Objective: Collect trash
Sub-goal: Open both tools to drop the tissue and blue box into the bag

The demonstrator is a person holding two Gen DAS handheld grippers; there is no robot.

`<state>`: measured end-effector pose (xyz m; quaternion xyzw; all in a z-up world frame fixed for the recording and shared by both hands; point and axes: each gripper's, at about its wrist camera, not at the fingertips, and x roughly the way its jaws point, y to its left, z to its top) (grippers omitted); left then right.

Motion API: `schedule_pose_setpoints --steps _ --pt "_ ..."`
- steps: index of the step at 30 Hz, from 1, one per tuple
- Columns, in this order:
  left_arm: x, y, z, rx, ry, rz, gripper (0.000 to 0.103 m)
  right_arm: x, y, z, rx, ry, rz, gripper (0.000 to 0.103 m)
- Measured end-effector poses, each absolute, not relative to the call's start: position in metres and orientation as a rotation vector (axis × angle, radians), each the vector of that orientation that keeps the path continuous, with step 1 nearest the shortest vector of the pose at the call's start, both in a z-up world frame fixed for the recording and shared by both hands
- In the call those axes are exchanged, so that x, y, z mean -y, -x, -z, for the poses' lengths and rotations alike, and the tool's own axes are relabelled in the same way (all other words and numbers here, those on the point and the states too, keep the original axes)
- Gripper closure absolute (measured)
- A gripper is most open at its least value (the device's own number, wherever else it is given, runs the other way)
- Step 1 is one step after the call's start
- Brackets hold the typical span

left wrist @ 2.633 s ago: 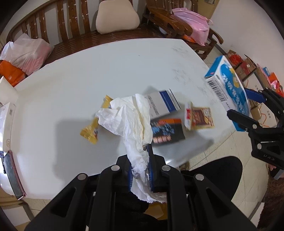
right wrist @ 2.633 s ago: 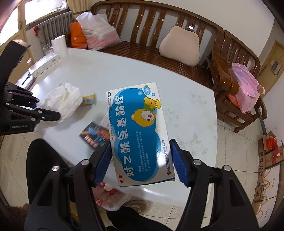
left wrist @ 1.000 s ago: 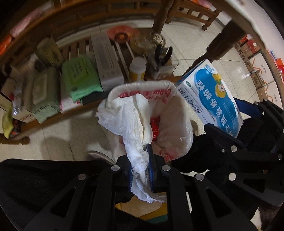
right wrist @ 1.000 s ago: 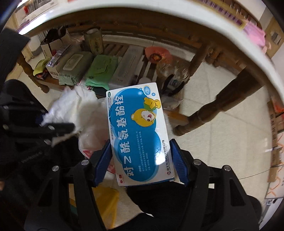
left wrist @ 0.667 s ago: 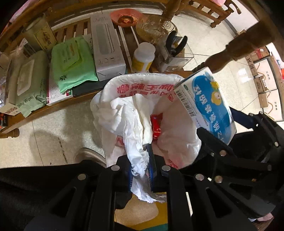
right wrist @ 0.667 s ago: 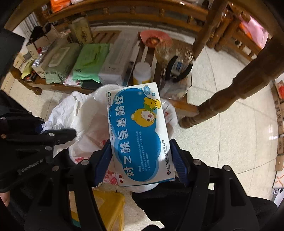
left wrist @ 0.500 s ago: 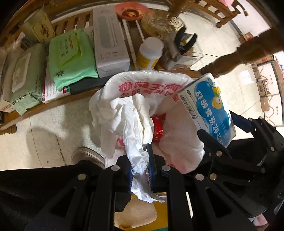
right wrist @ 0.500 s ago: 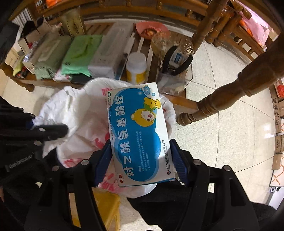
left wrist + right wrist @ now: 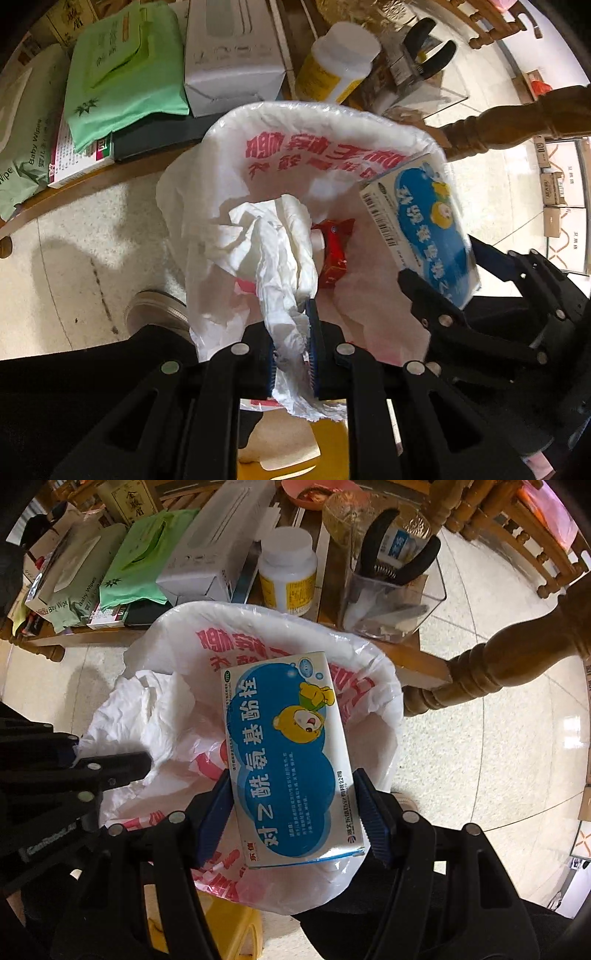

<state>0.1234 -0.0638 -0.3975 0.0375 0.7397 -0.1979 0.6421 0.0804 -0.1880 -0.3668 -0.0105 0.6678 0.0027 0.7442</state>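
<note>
A white plastic trash bag with red print (image 9: 325, 155) (image 9: 373, 701) stands open on the floor below both grippers. My left gripper (image 9: 293, 325) is shut on a crumpled white tissue (image 9: 273, 243), held over the bag's left side; the tissue also shows in the right wrist view (image 9: 140, 716). My right gripper (image 9: 293, 805) is shut on a blue and white medicine box (image 9: 288, 753), held over the bag's mouth; the box also shows in the left wrist view (image 9: 424, 225). A red wrapper (image 9: 334, 247) lies inside the bag.
A low wooden shelf (image 9: 413, 661) behind the bag holds a yellow-labelled white bottle (image 9: 288, 572), a white carton (image 9: 214, 542), green wipe packs (image 9: 136, 561) and a clear holder with pliers (image 9: 395, 579). A turned table leg (image 9: 498, 668) stands right. A yellow object (image 9: 221, 926) sits beside the bag.
Both grippers have dropped from over the table to under it and closed in on the bag. The tissue and box now hang lower, at the bag's mouth.
</note>
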Motion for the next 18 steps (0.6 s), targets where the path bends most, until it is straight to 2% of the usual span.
schedule_pose_setpoints --steps 11,13,16,18 --pt "0.068 -0.123 0.405 -1.710 -0.105 0.440 0.088 0.185 -0.079 0.379 -1.497 -0.011 -0.030 0.039" --pt "0.069 -0.124 0.405 -1.713 -0.121 0.431 0.083 0.185 -0.079 0.378 -1.491 -0.010 -0.032 0.039" --pt "0.066 -0.126 0.407 -1.710 -0.155 0.387 0.065 0.190 -0.082 0.378 -1.486 -0.025 -0.021 0.039" --pt "0.062 -0.128 0.407 -1.712 -0.129 0.380 0.059 0.195 -0.082 0.377 -1.486 -0.058 -0.017 0.039"
